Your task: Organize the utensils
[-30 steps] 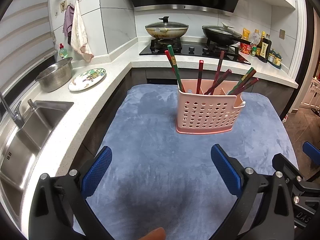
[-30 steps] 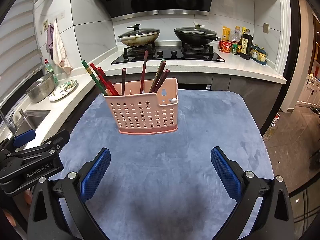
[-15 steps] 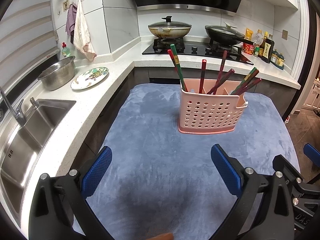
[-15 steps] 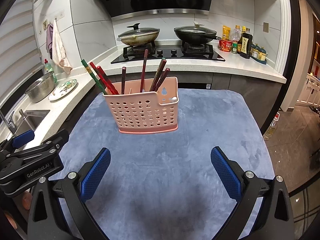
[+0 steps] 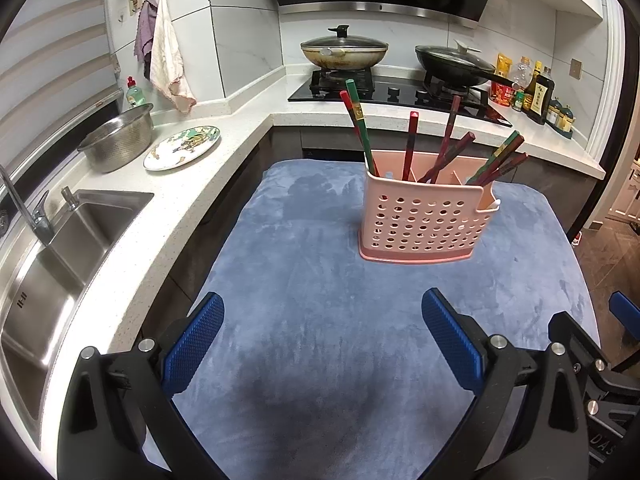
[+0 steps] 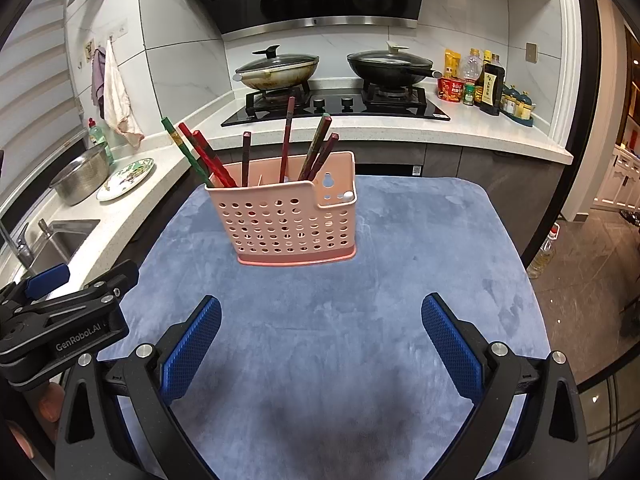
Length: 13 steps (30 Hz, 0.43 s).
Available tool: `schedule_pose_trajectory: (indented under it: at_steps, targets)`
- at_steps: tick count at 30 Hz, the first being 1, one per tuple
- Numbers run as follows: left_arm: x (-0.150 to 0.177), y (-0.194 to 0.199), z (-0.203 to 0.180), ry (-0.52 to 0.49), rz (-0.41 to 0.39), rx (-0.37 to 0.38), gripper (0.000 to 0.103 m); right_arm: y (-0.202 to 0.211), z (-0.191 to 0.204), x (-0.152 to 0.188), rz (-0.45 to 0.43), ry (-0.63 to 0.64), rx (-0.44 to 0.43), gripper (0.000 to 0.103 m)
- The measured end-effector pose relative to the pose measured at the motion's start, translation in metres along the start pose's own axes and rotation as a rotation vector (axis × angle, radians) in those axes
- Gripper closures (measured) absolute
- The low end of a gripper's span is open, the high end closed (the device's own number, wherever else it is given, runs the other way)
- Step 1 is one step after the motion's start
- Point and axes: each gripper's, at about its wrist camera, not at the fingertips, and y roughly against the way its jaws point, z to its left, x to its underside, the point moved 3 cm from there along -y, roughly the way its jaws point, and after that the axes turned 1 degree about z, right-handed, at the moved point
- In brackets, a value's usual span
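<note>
A pink perforated utensil basket [image 5: 424, 216] [image 6: 286, 222] stands upright on a blue-grey mat [image 5: 320, 320] [image 6: 340, 320]. Several red, brown and green chopsticks [image 5: 410, 140] [image 6: 286, 136] lean in its compartments. My left gripper [image 5: 322, 340] hangs open over the mat's near part, well short of the basket, with nothing between its blue pads. My right gripper [image 6: 322, 340] is open too, empty, and equally far back from the basket. The left gripper's black body [image 6: 60, 324] shows at the left edge of the right wrist view.
A white counter [image 5: 132, 240] runs along the left with a steel sink [image 5: 52, 260], a metal colander [image 5: 120, 140] and a patterned plate [image 5: 182, 148]. Behind the mat is a hob with two lidded pans [image 6: 332, 70]. Bottles [image 6: 484, 80] stand at the back right.
Both grippers have lifted and drawn back slightly, so the basket sits a little lower and farther in each view. The fingertip at the left view's bottom edge is gone. Jaws stay open.
</note>
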Motion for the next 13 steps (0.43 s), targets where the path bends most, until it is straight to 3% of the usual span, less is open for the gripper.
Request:
schedule_pose_trajectory:
  at_steps: [13]
  targets:
    - [-0.0006,-0.0002,-0.0010,0.001,0.003,0.015,0.008,-0.0005,0.0000,0.0007,0.001,-0.003,-0.001,0.006]
